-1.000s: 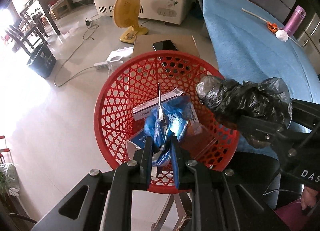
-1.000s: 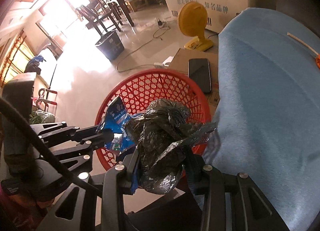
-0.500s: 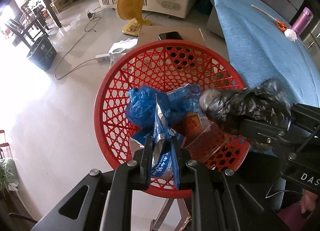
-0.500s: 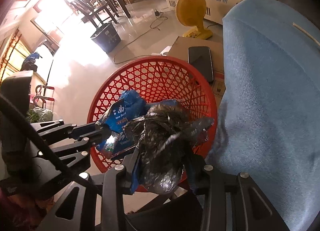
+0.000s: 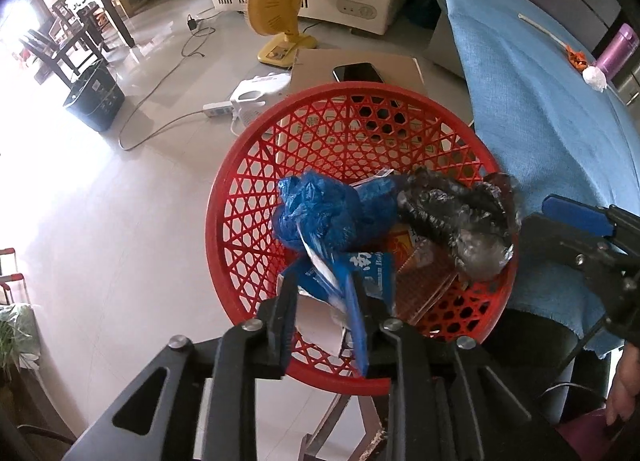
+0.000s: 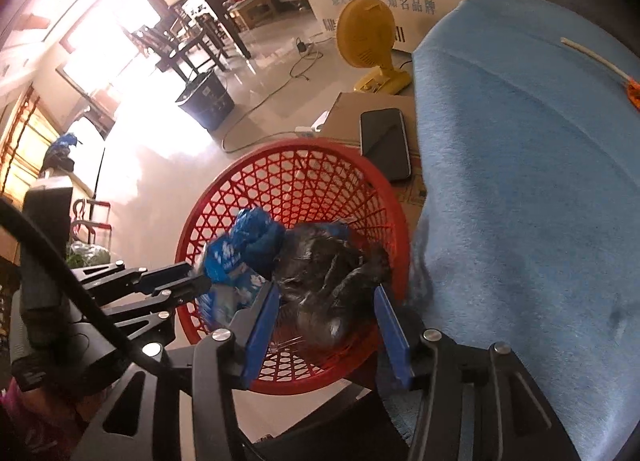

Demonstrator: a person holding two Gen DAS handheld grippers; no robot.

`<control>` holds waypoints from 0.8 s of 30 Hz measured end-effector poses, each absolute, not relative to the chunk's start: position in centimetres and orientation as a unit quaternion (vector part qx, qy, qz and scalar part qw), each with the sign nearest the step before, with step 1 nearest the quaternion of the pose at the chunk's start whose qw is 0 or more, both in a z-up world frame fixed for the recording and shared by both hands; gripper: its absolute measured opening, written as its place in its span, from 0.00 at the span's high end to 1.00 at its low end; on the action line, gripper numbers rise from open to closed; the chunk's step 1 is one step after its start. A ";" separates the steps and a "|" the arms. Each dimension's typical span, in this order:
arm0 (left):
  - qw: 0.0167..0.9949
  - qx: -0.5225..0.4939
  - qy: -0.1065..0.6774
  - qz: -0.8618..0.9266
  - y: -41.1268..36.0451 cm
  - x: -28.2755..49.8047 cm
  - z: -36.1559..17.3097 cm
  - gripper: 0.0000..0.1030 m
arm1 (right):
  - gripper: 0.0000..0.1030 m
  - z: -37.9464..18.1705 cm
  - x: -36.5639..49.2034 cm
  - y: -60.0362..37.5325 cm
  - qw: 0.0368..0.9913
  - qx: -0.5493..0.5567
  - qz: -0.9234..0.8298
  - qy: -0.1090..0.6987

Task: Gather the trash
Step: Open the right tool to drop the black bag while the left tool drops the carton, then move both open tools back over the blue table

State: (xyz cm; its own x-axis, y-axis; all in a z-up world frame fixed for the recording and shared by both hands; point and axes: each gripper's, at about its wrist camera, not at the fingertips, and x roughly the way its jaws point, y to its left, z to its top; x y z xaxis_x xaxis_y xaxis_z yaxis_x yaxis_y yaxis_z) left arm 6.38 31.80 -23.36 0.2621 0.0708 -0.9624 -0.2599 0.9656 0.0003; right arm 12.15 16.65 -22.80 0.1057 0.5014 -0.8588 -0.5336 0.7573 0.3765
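In the left wrist view, the left claw hung over the six o'clock rim of the red basket, its jaws opening around a blue snack wrapper that looked loose between them. A crumpled blue bag lay at the basket's centre and a black plastic bag at three o'clock, already inside. In the right wrist view, the right claw stood over the basket's five o'clock edge, jaws opening, pads clear of the black bag below. Both pieces seemed delivered; judging by that, this drop was nearly finished. On the blue surface at one o'clock, a white stick possibly remained to collect.
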 end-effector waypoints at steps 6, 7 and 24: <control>0.795 -0.072 0.592 0.115 31.5 6.5 -22.3 0.63 | 0.48 -21.2 12.3 15.2 0.761 0.001 0.345 0.549; 0.795 -0.072 0.592 0.116 31.4 6.5 -22.2 0.62 | 0.48 -20.9 12.4 14.9 0.764 0.004 0.345 0.545; 0.833 0.003 0.538 0.131 27.3 7.2 -17.3 0.44 | 0.48 -17.8 14.4 6.7 0.809 0.083 0.296 0.501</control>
